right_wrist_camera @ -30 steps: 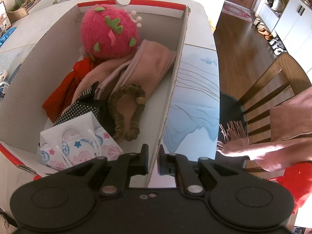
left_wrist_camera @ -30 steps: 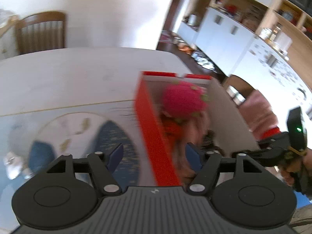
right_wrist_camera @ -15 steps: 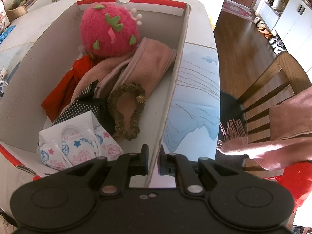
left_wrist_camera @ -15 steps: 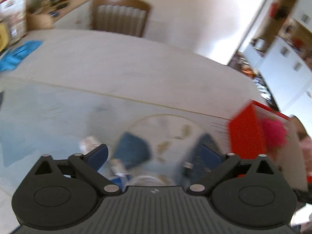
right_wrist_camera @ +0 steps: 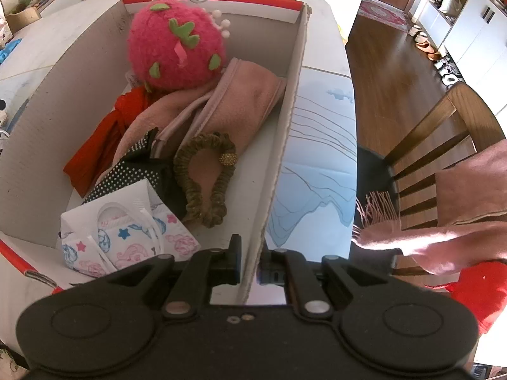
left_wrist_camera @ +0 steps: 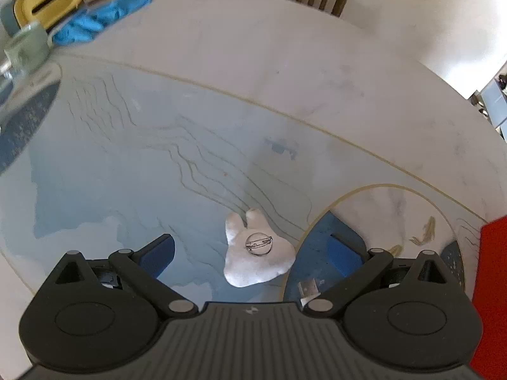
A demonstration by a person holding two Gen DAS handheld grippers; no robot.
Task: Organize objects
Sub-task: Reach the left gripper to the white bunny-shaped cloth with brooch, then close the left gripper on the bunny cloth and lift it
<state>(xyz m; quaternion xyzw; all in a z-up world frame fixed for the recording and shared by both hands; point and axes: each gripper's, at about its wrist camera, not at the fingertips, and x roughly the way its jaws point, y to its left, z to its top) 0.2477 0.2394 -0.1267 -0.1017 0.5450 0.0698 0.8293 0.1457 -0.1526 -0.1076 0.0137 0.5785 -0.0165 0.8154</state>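
A small white felt brooch [left_wrist_camera: 255, 251] lies pin side up on the blue patterned tablecloth [left_wrist_camera: 126, 164]. My left gripper [left_wrist_camera: 250, 248] hangs over it, open wide, with the brooch between the fingers but untouched. At the right edge of the left wrist view shows the red side of the cardboard box [left_wrist_camera: 489, 291]. My right gripper [right_wrist_camera: 250, 259] is shut on the box's right wall [right_wrist_camera: 285, 133]. Inside lie a pink strawberry hat [right_wrist_camera: 176, 46], a pink cloth [right_wrist_camera: 228, 101], a red scarf [right_wrist_camera: 104, 139], an olive scrunchie [right_wrist_camera: 202, 174] and a patterned face mask [right_wrist_camera: 123, 234].
A small metal clip [left_wrist_camera: 309, 288] lies by my left gripper's right finger. Far left on the table are a blue cloth [left_wrist_camera: 98, 19], a yellow container [left_wrist_camera: 47, 0] and a green mug [left_wrist_camera: 27, 49]. Wooden chairs [right_wrist_camera: 443, 145] stand at the table's edges; a pink fringed scarf [right_wrist_camera: 427, 231] hangs at right.
My left gripper swung left away from the box, came down over the white brooch and opened wider. The right gripper kept its hold on the box wall.
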